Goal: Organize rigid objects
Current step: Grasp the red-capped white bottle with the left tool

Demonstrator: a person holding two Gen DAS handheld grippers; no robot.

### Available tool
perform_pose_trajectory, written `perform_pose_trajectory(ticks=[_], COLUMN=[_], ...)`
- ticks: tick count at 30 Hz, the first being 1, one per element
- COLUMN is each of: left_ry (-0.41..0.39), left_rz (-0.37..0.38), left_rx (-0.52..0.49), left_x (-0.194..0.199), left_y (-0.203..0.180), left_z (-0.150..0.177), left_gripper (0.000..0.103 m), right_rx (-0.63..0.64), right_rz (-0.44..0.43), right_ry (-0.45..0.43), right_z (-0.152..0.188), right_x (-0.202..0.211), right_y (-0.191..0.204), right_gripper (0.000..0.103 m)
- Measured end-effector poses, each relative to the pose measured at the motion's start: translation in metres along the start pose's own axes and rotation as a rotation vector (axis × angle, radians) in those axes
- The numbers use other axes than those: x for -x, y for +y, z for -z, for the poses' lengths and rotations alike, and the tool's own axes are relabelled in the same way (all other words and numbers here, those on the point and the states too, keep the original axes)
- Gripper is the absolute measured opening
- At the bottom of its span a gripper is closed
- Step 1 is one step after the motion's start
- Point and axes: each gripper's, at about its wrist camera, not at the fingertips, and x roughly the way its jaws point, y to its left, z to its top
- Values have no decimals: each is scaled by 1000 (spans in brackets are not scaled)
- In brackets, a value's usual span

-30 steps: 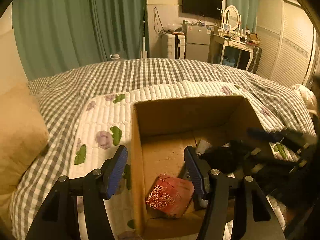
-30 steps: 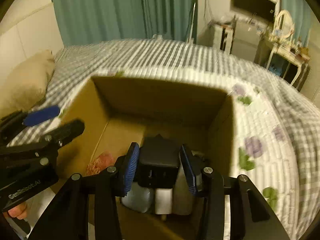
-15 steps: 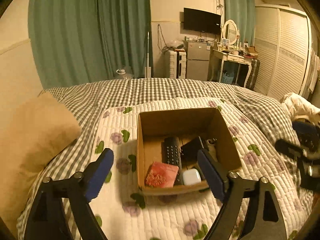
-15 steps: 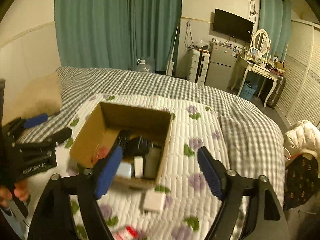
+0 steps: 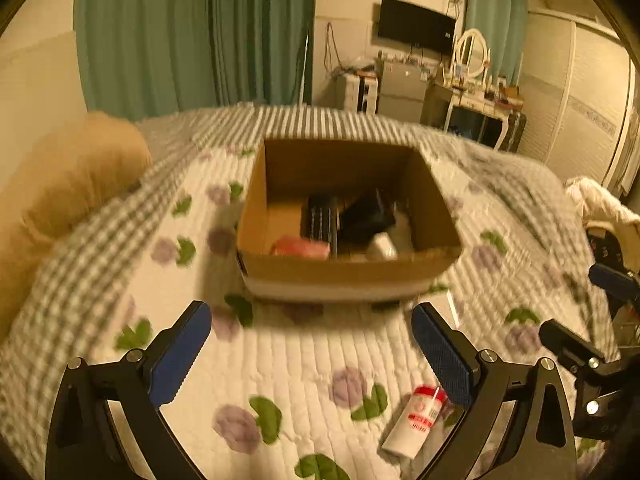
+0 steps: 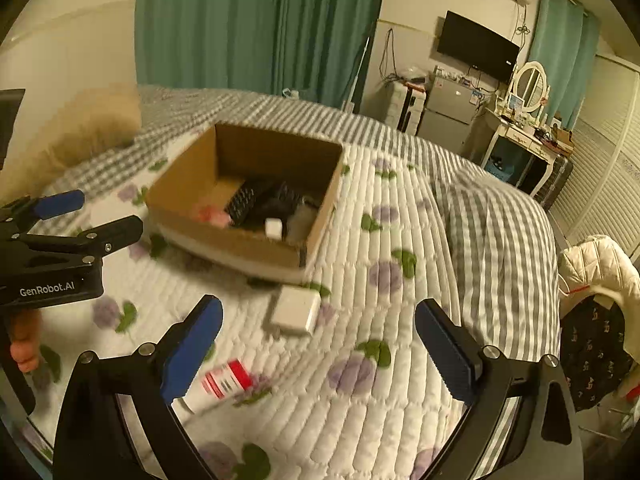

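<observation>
An open cardboard box [image 5: 348,270] [image 6: 188,168] sits on the quilted bed. Inside lie a black remote [image 5: 320,220] [image 6: 241,202], a black block [image 5: 366,216], a red packet [image 5: 298,247] [image 6: 208,213] and a small white item [image 6: 273,227]. A white tube with a red cap [image 5: 416,420] [image 6: 218,384] and a white flat box [image 6: 296,309] lie on the quilt in front of the box. My left gripper [image 5: 310,354] is open and empty, well short of the box. My right gripper [image 6: 318,350] is open and empty above the white flat box.
A tan pillow [image 5: 60,188] lies at the left of the bed. A white jacket [image 6: 596,268] and dark cloth hang off the bed's right side. A dresser with a mirror [image 6: 528,92] and a fridge stand beyond the bed. The left gripper also shows in the right wrist view [image 6: 64,236].
The right gripper let go of the black block in the box and opened. Both grippers pulled back and up from the box, and the left one opened wider.
</observation>
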Motion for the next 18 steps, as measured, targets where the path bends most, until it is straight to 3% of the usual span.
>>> perform_pose_trajectory(ticks=[9,18], left_ry=[84,147], left_rz=[60,86], left_rx=[-12,-132], left_x=[-36,-47], left_y=[-24,-63], left_z=[56,86], left_gripper=[102,99], right_rx=[-6,-43], right_rz=[39,16], right_ry=[75,85], right_z=[33,36], right_x=[-26,-30], right_y=[-8,-16], right_gripper=[97,97])
